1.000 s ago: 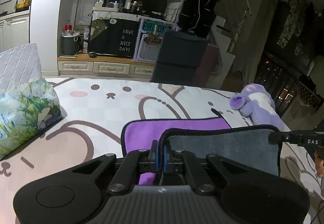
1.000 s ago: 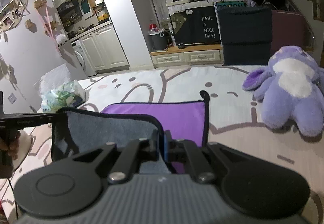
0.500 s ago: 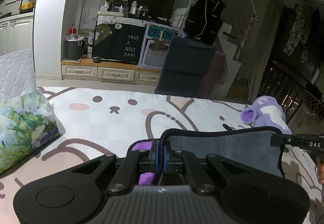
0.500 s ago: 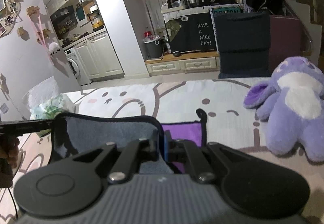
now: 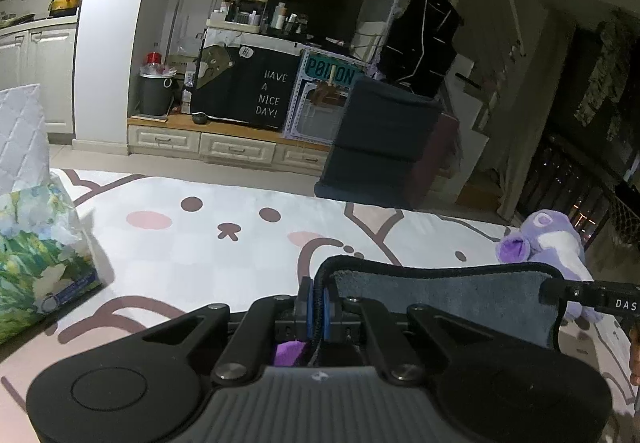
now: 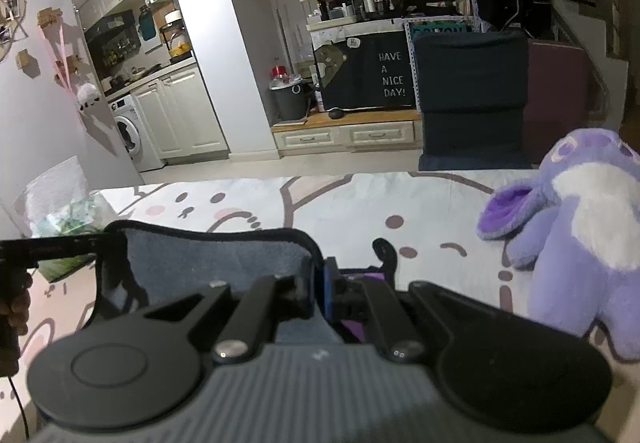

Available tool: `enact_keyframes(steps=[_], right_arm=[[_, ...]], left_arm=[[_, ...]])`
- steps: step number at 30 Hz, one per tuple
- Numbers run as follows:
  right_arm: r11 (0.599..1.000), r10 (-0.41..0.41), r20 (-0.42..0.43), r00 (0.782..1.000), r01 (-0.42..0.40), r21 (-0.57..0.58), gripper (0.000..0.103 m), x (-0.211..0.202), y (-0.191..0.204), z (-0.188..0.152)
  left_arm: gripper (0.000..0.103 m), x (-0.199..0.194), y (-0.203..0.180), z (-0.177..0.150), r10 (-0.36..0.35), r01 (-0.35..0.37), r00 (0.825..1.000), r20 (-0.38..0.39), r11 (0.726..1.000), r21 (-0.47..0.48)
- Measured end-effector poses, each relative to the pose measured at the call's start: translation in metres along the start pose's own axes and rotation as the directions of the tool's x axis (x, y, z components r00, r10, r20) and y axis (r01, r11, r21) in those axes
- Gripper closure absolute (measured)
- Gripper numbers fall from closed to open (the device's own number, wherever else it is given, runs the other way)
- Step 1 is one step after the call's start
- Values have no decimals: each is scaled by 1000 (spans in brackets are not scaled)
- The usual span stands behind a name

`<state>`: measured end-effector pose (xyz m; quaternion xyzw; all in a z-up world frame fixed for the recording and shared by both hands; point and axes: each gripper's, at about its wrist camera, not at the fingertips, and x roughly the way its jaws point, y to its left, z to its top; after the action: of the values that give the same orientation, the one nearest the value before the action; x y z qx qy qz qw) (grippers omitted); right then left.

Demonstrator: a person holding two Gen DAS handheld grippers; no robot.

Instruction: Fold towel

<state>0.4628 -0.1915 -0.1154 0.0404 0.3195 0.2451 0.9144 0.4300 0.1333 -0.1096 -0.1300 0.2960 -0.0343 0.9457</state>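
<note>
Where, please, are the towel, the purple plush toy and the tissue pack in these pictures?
towel (image 5: 444,297), left wrist view, on its grey raised face.
purple plush toy (image 6: 592,211), right wrist view, on its white belly.
tissue pack (image 5: 36,255), left wrist view, on its floral side.

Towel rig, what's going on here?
A person is folding a towel on the bed with two handheld grippers. The left gripper and right gripper each have their jaws shut on a corner of the black-trimmed edge, holding it up with the grey side facing the cameras; a little purple shows beneath. A plush toy lies to the right, a tissue pack to the left.
</note>
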Motion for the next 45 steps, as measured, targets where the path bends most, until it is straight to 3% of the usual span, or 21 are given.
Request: enact_keyframes(steps=[21, 24, 28, 32, 34, 40, 45], right_arm=[[991, -129, -67, 989, 127, -30, 97, 48, 4, -7], [989, -147, -69, 987, 145, -30, 96, 55, 3, -11], [977, -202, -77, 976, 195, -83, 91, 63, 7, -17], [974, -218, -77, 973, 212, -80, 80, 62, 4, -17], [971, -231, -74, 970, 226, -75, 66, 60, 2, -17], [970, -241, -73, 968, 239, -38, 43, 52, -8, -14], [970, -245, -80, 966, 243, -29, 30, 44, -13, -11]], left_arm=[[98, 47, -2, -12, 130, -125, 989, -70, 989, 73], [98, 49, 0, -13, 113, -109, 991, -75, 993, 53], [95, 52, -2, -15, 139, -134, 987, -76, 989, 70], [74, 55, 0, -17, 196, -187, 975, -103, 978, 89], [61, 54, 2, -17, 206, -197, 972, -113, 977, 84], [28, 48, 4, -16, 247, -238, 959, -138, 968, 80], [5, 40, 1, -18, 265, -254, 950, -164, 963, 86]])
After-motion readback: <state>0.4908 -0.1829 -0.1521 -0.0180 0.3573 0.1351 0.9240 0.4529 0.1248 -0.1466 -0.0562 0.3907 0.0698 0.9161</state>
